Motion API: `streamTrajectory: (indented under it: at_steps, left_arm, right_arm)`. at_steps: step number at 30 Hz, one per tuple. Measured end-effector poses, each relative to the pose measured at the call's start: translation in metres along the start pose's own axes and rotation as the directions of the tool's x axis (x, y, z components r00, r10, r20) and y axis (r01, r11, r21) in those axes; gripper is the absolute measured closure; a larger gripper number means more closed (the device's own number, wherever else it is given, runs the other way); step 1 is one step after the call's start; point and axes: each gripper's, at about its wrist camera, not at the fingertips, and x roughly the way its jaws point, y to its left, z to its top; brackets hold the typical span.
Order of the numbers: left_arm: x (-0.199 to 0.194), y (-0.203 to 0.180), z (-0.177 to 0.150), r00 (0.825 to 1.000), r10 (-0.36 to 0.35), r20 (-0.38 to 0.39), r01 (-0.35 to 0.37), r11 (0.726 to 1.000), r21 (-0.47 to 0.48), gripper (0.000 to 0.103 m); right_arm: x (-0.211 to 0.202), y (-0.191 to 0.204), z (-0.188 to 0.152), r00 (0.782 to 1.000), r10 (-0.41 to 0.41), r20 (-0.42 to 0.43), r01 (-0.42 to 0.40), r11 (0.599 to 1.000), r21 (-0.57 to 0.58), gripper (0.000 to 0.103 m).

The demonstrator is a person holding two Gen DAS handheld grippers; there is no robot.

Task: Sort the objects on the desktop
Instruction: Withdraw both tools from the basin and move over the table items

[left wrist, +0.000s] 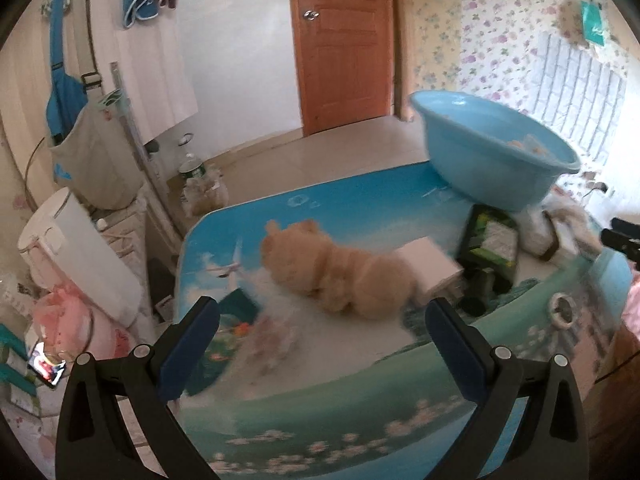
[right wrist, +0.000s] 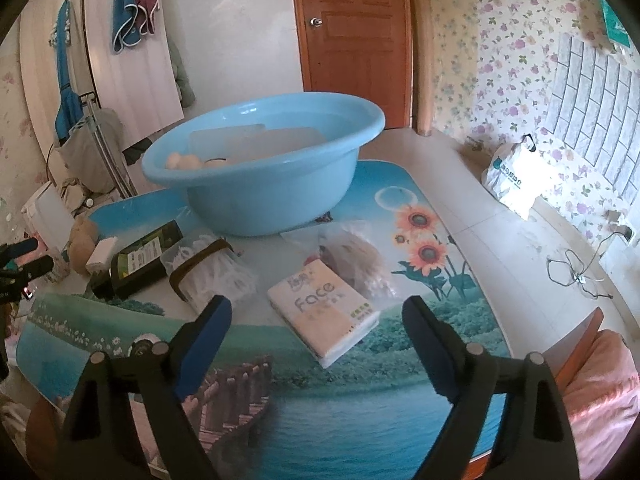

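Printed tabletop (right wrist: 400, 420) carries the clutter; blue basin (right wrist: 264, 160) at its far side is the landmark and already holds a few items, so sorting looks partly done.

Left gripper (left wrist: 320, 344) released, nothing between the fingers, lined up on the tan plush toy (left wrist: 332, 268), which lies left of the basin near the table's left edge. Left view is blurred. Right gripper (right wrist: 316, 344) also released and empty, aimed at the tissue pack (right wrist: 324, 312) lying in front of the basin.

Likely step: approach for a pick. Next move needs a descent and a close, then a lift over the basin rim.

Room: dark bottle (right wrist: 140, 256) and white box (left wrist: 432, 268) crowd the plush's basin side. Open tabletop around the tissue pack's near side; bagged items (right wrist: 360, 256) touch its far side.
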Motion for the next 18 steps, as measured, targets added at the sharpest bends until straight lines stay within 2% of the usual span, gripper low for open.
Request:
streamTrajectory:
  at_steps: [3, 9, 14, 16, 17, 18]
  left_arm:
    - [0.011, 0.015, -0.004, 0.998, 0.045, -0.034, -0.046, 0.998, -0.039, 0.000]
    - [0.027, 0.031, -0.011, 0.996, 0.059, -0.067, -0.064, 0.994, -0.090, 0.000]
    - [0.025, 0.030, -0.017, 0.998, -0.016, -0.053, 0.010, 0.994, -0.113, 0.001]
    - [0.024, 0.025, -0.018, 0.997, -0.046, -0.054, 0.040, 0.995, -0.093, 0.021]
    - [0.024, 0.021, -0.018, 0.997, -0.050, -0.058, 0.045, 0.996, -0.082, 0.042]
    - [0.024, 0.018, -0.019, 0.997, -0.039, -0.064, 0.034, 0.997, -0.069, 0.050]
  right_arm:
    - [0.002, -0.003, -0.002, 1.000, -0.007, -0.005, 0.007, 1.000, -0.003, 0.015]
    - [0.003, -0.006, -0.002, 1.000, -0.008, -0.013, 0.008, 1.000, 0.003, 0.015]
    - [0.008, -0.004, -0.004, 0.999, -0.016, -0.031, 0.015, 1.000, -0.019, 0.015]
    - [0.011, -0.005, -0.004, 0.999, -0.014, -0.037, 0.013, 1.000, -0.015, 0.015]
    - [0.012, -0.005, -0.004, 0.999, -0.016, -0.042, 0.015, 1.000, -0.013, 0.015]
    - [0.012, -0.005, -0.005, 0.999, -0.018, -0.043, 0.017, 1.000, -0.013, 0.015]
